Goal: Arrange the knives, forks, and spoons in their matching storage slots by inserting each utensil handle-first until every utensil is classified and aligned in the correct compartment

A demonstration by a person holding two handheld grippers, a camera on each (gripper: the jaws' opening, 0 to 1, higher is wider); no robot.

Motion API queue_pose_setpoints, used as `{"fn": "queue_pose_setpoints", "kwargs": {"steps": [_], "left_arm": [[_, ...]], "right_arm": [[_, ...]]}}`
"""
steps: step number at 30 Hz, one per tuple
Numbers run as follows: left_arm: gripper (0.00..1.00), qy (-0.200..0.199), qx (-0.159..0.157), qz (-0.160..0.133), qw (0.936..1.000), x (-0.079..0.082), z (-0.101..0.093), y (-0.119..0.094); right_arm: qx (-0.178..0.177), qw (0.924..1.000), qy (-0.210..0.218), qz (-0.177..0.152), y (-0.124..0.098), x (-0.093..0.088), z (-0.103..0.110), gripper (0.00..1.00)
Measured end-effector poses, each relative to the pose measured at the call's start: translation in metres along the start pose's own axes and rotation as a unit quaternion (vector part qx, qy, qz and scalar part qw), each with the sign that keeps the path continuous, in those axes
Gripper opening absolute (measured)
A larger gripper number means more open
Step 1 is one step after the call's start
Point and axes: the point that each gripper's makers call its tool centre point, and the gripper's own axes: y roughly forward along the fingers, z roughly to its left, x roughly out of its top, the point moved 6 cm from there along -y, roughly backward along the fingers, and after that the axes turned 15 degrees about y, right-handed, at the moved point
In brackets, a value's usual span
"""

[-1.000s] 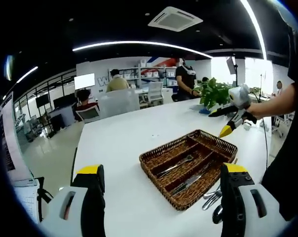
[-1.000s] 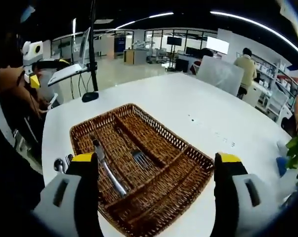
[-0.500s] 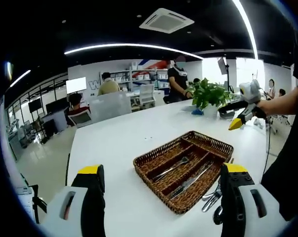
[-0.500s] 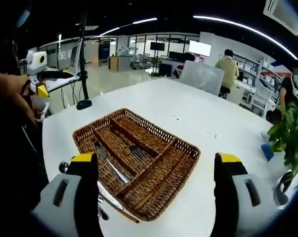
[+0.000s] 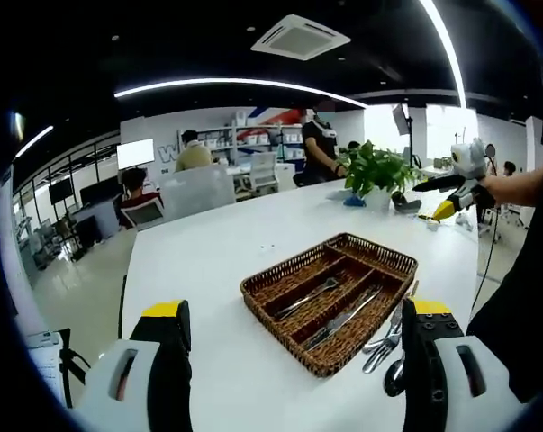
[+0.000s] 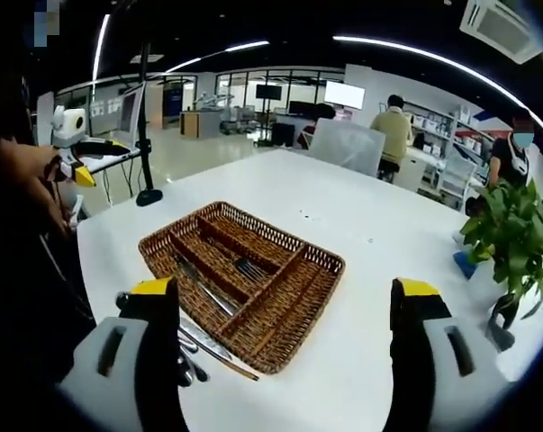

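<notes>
Cutlery is the thing to be handled: thin, stiff, polished metal, light but slippery, and lying flat so that a jaw has little to catch under. A loose pile of utensils [image 5: 385,340] lies on the white table [image 5: 208,261] just beside the near edge of the wicker tray [image 5: 334,290], and from the right gripper view the same pile [image 6: 192,346] sits partly behind that gripper's jaw; which of them are spoons, forks or knives is hard to tell at this size, though a rounded bowl suggests at least one spoon. I judge the narrow neck or mid-handle the best place to pinch, leaving the handle end free to go in first. The tray is coarse brown weave with raised dividers forming long slots, rough enough to snag a tine; a fork [image 6: 249,269] and a long knife-like piece [image 6: 204,290] already lie in separate slots. The left gripper [image 5: 292,367] and the right gripper [image 6: 285,360] both hang well above the table with jaws spread wide, holding nothing. A leafy potted plant [image 6: 516,236] stands well apart.
</notes>
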Motion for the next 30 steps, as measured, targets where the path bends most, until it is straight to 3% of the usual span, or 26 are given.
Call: {"fn": "queue_pose_setpoints", "kwargs": {"steps": [8,15,25,30], "left_arm": [[0.99,-0.008,0.003,0.015,0.9999,-0.01,-0.006,-0.004],[0.99,-0.008,-0.006,0.019,0.9998,-0.012,-0.008,-0.003],[0.99,-0.012,-0.005,0.023,0.9997,-0.017,-0.009,-0.005],[0.99,-0.011,-0.005,0.026,0.9996,-0.018,-0.007,-0.008]], "right_arm": [[-0.002,0.9999,-0.001,0.011,-0.005,-0.015,0.005,1.0],[-0.009,0.9999,0.007,0.01,-0.008,-0.012,-0.003,1.0],[-0.004,0.9996,-0.014,0.026,-0.005,-0.019,-0.003,1.0],[-0.001,0.9995,-0.021,0.024,-0.006,-0.014,-0.003,1.0]]}}
